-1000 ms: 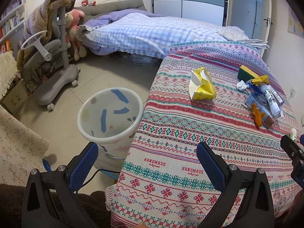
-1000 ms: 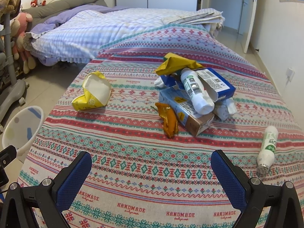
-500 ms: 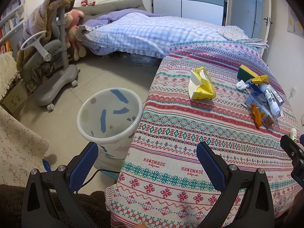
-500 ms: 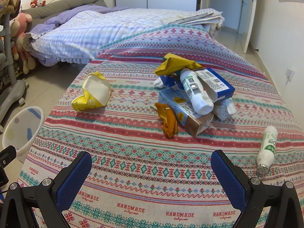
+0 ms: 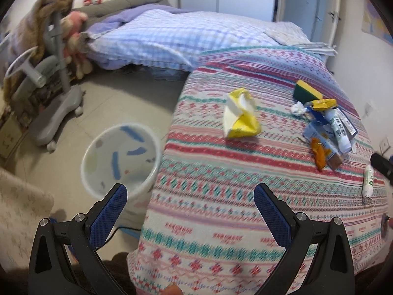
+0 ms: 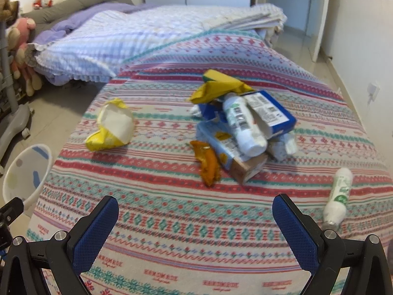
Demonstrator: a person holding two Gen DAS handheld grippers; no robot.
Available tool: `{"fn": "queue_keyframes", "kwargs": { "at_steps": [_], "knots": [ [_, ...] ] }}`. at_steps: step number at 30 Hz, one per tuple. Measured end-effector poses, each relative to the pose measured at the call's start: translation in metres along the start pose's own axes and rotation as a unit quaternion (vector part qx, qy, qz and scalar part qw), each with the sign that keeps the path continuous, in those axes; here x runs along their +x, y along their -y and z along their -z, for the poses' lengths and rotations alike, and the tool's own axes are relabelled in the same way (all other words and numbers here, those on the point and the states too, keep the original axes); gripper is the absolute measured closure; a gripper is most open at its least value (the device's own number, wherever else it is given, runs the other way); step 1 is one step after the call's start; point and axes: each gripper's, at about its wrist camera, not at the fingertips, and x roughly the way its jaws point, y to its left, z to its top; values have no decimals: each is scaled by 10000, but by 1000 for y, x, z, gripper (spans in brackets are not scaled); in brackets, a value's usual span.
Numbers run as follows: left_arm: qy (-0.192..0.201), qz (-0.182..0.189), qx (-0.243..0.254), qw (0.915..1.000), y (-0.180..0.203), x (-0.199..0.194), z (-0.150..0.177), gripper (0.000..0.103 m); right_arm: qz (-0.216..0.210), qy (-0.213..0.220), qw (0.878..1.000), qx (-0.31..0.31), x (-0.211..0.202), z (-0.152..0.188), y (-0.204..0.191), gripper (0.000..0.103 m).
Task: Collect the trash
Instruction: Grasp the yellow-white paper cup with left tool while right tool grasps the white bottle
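Trash lies on a table with a patterned cloth (image 6: 172, 221). A crumpled yellow and white bag (image 6: 111, 129) (image 5: 239, 116) lies at the left. A pile holds a blue box (image 6: 272, 113), a white bottle (image 6: 243, 127), a carton (image 6: 231, 152), a yellow wrapper (image 6: 218, 88) and an orange peel (image 6: 207, 163). A small white bottle (image 6: 337, 196) (image 5: 367, 180) lies apart at the right. A white bin (image 5: 120, 157) stands on the floor left of the table. My left gripper (image 5: 190, 204) and right gripper (image 6: 195, 217) are open and empty, over the table's near edge.
A yellow-green sponge (image 5: 307, 89) and a white paper wad (image 5: 298, 108) lie behind the pile. A bed with a checked quilt (image 5: 184, 36) stands beyond the table. A grey chair (image 5: 49, 86) with plush toys stands at the left. A cable runs below the bin.
Both grippers have moved forward toward the trash, and the views are now blurred by motion. The left view has swung a little right. Nothing on the table has moved.
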Motion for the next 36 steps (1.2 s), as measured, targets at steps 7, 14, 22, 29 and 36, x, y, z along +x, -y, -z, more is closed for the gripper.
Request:
{"fn": "queue_keyframes", "kwargs": {
  "at_steps": [7,14,22,29,36],
  "knots": [
    [-574,557,368,9961,27,44,-53,0,-213,-318,9988,302,14,-55,54,0],
    [-946,1103,136,9893,41,105,-84,8,606,-787,9899,1007,57,-51,143,0],
    [-1465,1517,-336,9769,54,161,-96,25,757,-1457,9749,1506,89,-25,199,0],
    [-1546,1565,-314,9750,65,176,-93,40,554,-1774,9668,1754,107,-13,209,6],
    [-1464,1582,-265,9761,63,177,-90,54,530,-2140,9583,1821,125,5,216,21]
  ]
}}
